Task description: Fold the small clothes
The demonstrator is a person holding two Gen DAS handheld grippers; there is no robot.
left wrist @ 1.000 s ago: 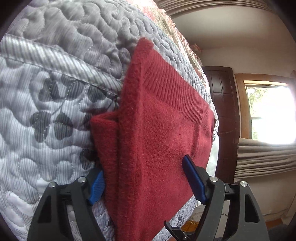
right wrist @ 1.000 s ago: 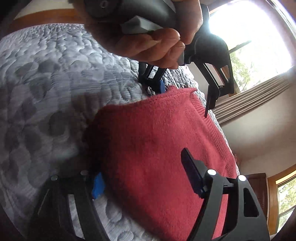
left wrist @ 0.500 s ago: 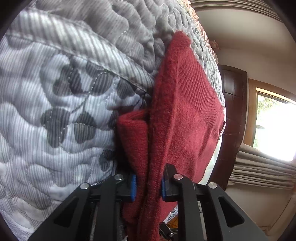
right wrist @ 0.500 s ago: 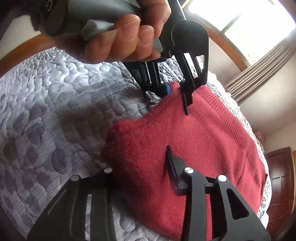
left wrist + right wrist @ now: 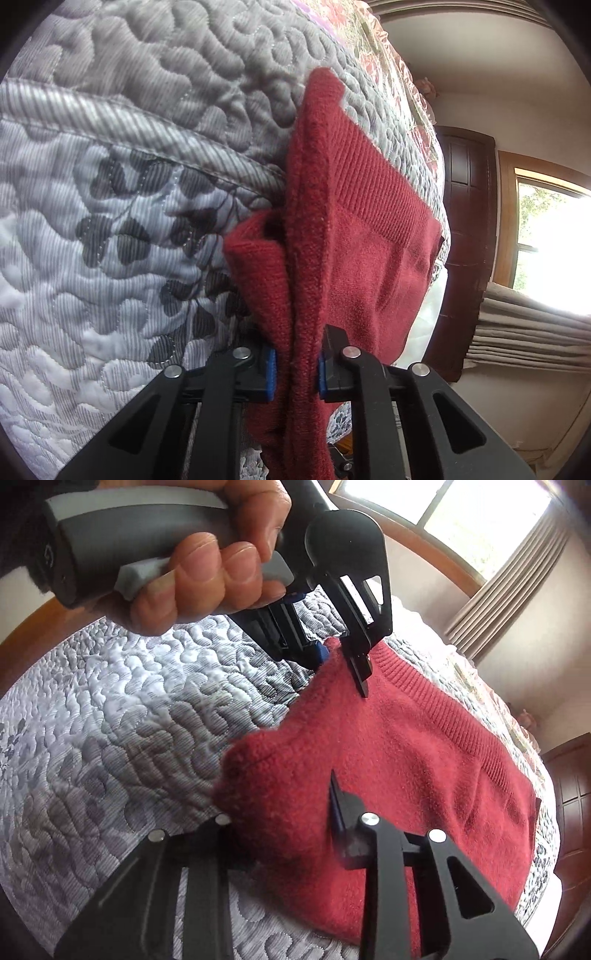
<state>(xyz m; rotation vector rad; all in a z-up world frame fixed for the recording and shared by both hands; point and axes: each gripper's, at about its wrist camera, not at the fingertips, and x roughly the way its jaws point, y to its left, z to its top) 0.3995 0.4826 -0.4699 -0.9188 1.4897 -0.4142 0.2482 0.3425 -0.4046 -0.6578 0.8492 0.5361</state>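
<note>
A red knit sweater (image 5: 369, 258) lies folded on a grey quilted bedspread (image 5: 129, 221). My left gripper (image 5: 295, 373) is shut on its thick folded edge, which stands up between the blue pads. In the right wrist view the sweater (image 5: 406, 768) spreads right, ribbed hem at the far side. My right gripper (image 5: 280, 816) has narrowed onto the near folded corner, and cloth fills the gap and hides the left fingertip. A hand (image 5: 207, 572) holds the left gripper (image 5: 341, 659) at the far corner of the same edge.
The bedspread (image 5: 110, 720) extends left of the sweater. A wooden bed rail (image 5: 33, 627) curves behind it. A dark wooden door (image 5: 469, 221), a bright window (image 5: 554, 240) and folded beige blinds (image 5: 528, 325) lie beyond the bed's edge. Floral fabric (image 5: 384, 48) covers the bed's far end.
My left gripper went from open to shut on the folded edge and has lifted it a little. My right gripper's fingers have drawn in onto the near corner.
</note>
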